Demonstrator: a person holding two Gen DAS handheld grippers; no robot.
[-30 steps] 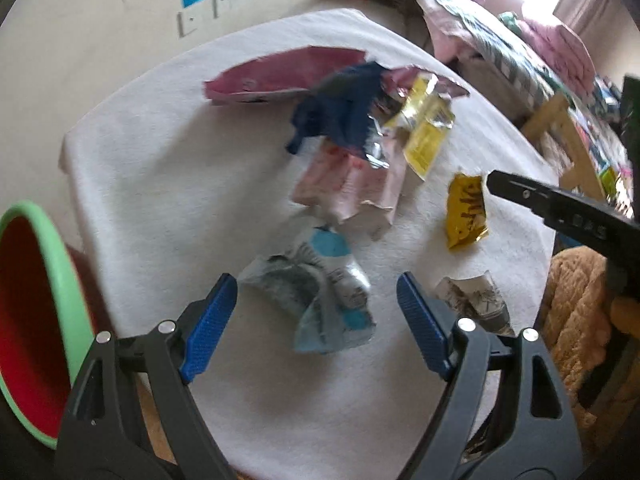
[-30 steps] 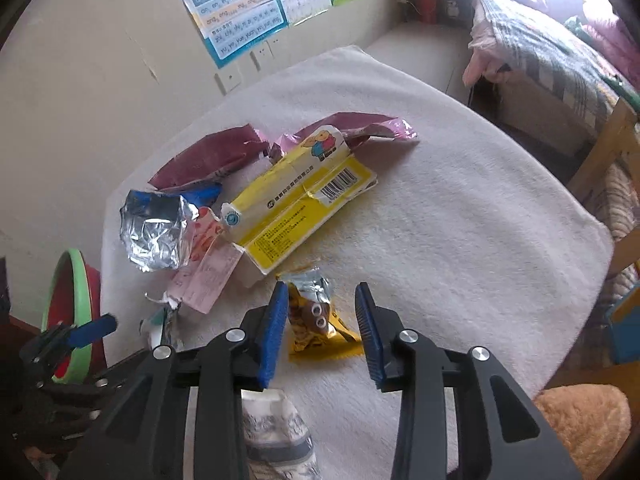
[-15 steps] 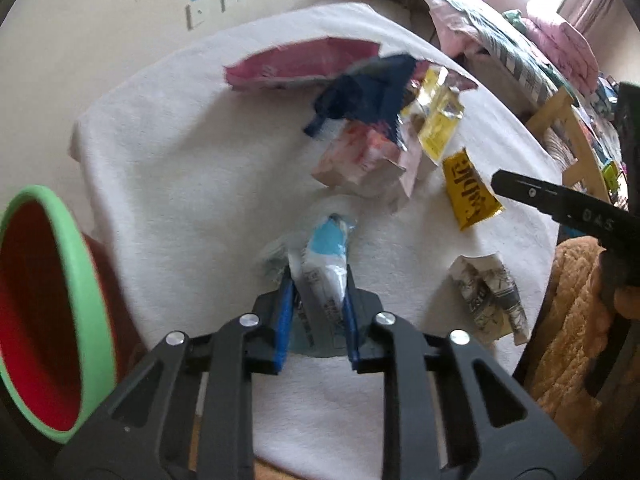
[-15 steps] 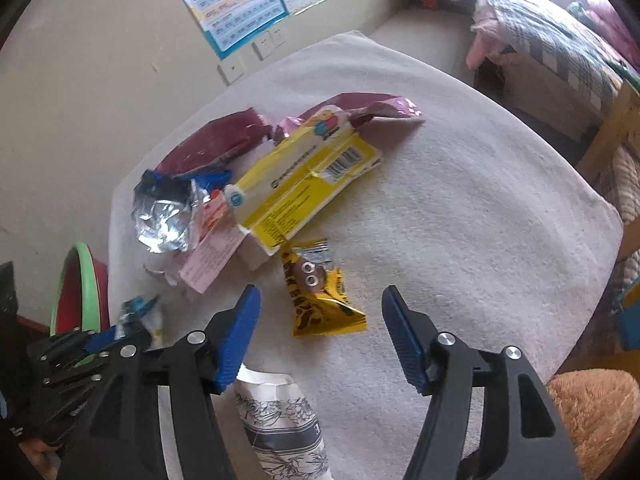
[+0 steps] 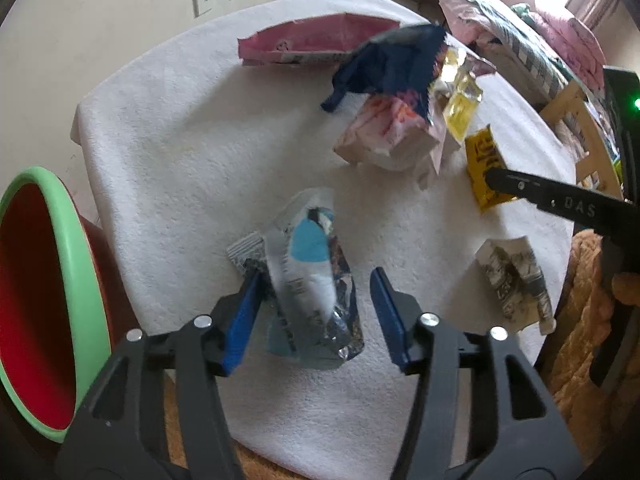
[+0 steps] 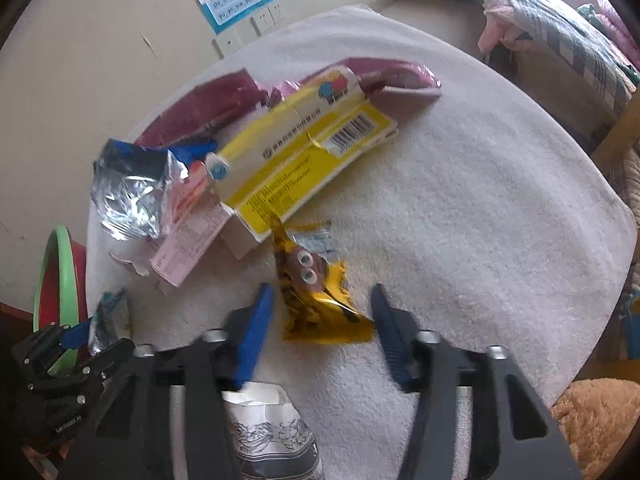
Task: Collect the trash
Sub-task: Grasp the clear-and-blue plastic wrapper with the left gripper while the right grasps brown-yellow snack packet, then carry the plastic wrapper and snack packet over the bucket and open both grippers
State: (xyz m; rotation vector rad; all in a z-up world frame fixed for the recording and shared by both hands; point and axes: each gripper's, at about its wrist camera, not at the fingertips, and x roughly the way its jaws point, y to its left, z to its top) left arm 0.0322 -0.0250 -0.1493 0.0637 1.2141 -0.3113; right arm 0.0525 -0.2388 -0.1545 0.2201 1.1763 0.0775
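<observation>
My left gripper (image 5: 316, 316) is open around a crumpled silver-and-blue wrapper (image 5: 312, 276) that lies on the white towel-covered table (image 5: 180, 152); the wrapper touches the left finger. My right gripper (image 6: 318, 328) is open, its fingers on either side of a yellow snack packet with a cartoon face (image 6: 316, 292), seen also in the left wrist view (image 5: 486, 168). A red bin with a green rim (image 5: 40, 300) stands left of the table. A crumpled white printed paper (image 5: 516, 280) lies under the right gripper (image 6: 268, 432).
Further back lie a yellow carton (image 6: 304, 148), a pink wrapper (image 5: 316, 44), a blue foil bag (image 5: 392, 64) and a pink-white packet (image 5: 392, 132). A bed (image 6: 560, 20) and wooden frame stand to the right. A brown plush object (image 6: 596, 420) is at the table's near right.
My left gripper closed on the silver-and-blue wrapper, then opened again; the wrapper now rests between its fingers. My right gripper opened wide and moved forward around the yellow packet.
</observation>
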